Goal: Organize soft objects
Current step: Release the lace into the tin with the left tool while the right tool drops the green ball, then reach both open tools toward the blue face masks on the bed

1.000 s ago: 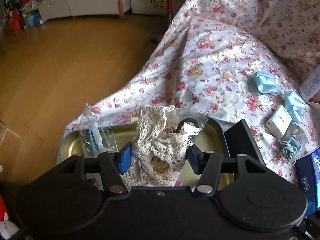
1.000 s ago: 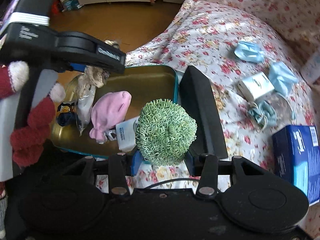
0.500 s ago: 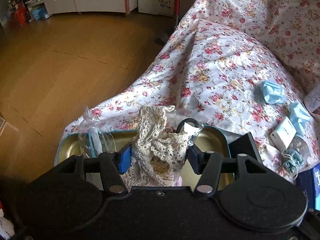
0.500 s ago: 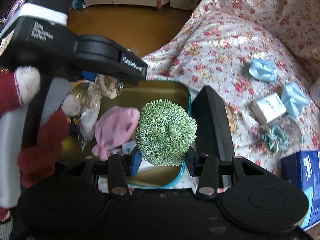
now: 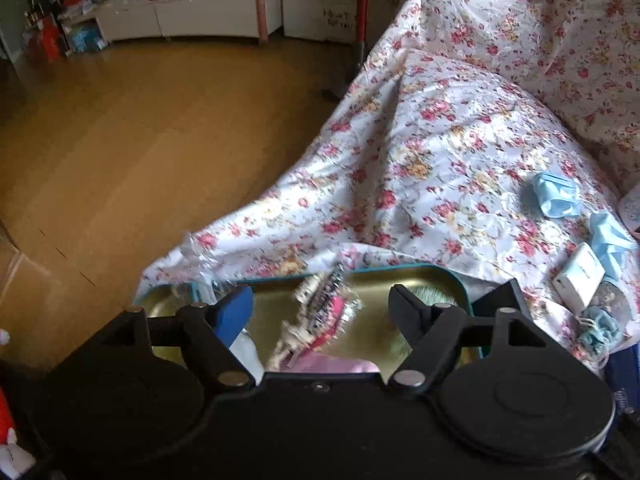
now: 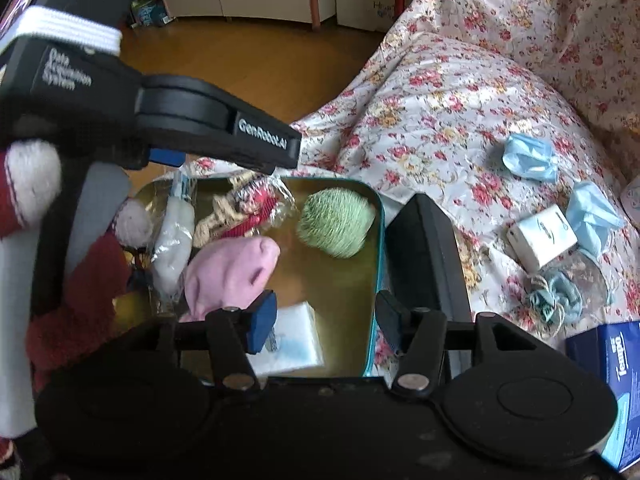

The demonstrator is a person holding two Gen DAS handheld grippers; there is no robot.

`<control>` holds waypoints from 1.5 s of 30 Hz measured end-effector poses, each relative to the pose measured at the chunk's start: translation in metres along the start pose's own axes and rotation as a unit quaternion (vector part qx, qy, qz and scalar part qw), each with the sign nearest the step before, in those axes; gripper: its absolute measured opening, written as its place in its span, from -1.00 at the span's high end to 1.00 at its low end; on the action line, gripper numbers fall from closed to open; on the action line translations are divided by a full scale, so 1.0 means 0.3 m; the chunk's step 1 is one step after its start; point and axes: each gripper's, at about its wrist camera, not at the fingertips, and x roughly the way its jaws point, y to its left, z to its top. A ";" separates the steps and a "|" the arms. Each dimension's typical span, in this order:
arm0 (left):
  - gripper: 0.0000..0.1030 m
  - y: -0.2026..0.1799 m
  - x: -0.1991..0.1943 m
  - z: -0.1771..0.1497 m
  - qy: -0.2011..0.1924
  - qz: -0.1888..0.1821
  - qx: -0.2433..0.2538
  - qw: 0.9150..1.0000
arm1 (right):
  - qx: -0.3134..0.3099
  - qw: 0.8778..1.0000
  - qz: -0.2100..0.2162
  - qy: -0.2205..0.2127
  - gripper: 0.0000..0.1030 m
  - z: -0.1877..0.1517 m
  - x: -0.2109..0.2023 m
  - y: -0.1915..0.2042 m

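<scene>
1. The left gripper hangs over the gold tin with its jaws opening and nothing pressed between them; the bagged cream lace piece sits blurred below the gap, clear of both pads.
2. The right gripper also has its jaws opening. The green coil ball lies ahead of them in the tin's far right corner, free of the pads. Only a white packet and bare gold metal show between the fingers.
3. The tin is shallow and rectangular with rounded corners, a shiny gold inside and a teal rim. Its black lid stands tilted just beside the right edge.
4. The ball is a springy tangle of thin green loops. A soft pink pouch rests near the tin's middle, touching the crinkly clear wrap of the lace piece.
5. The floral quilted cover carries crumpled blue masks, a small white box and a blue scrunchie, all well apart from the tin.
6. Both grippers point steeply down. In the right wrist view, the left gripper's black body crosses the upper left, held by a hand in a red and white fuzzy sleeve.
</scene>
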 end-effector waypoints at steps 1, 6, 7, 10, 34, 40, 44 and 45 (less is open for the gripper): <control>-0.36 0.001 0.001 -0.001 0.004 -0.006 -0.002 1.000 | 0.002 1.000 0.001 0.003 -0.05 -0.006 -0.001 -0.003; -0.36 -0.010 0.007 -0.019 0.015 -0.009 0.001 1.000 | 0.009 1.000 0.002 0.012 -0.05 -0.037 -0.011 -0.010; -0.36 -0.013 0.007 -0.024 0.016 -0.007 0.003 1.000 | 0.012 1.000 0.003 0.015 -0.05 -0.043 -0.013 -0.012; -0.36 -0.023 0.006 -0.040 0.019 -0.006 0.009 1.000 | 0.017 1.000 0.004 0.019 -0.05 -0.062 -0.020 -0.015; -0.38 -0.118 0.000 -0.165 0.033 0.032 0.078 0.996 | 0.050 0.998 -0.025 0.043 -0.23 -0.209 -0.097 -0.109; -0.40 -0.149 -0.016 -0.194 0.034 0.022 0.096 0.995 | 0.080 0.994 -0.049 0.050 -0.26 -0.264 -0.128 -0.222; -0.40 -0.164 -0.027 -0.214 0.035 0.016 0.102 0.994 | 0.103 0.991 -0.071 0.049 -0.28 -0.302 -0.158 -0.312; -0.40 -0.173 -0.032 -0.223 0.034 0.018 0.108 0.993 | 0.109 0.990 -0.079 0.046 -0.28 -0.312 -0.169 -0.338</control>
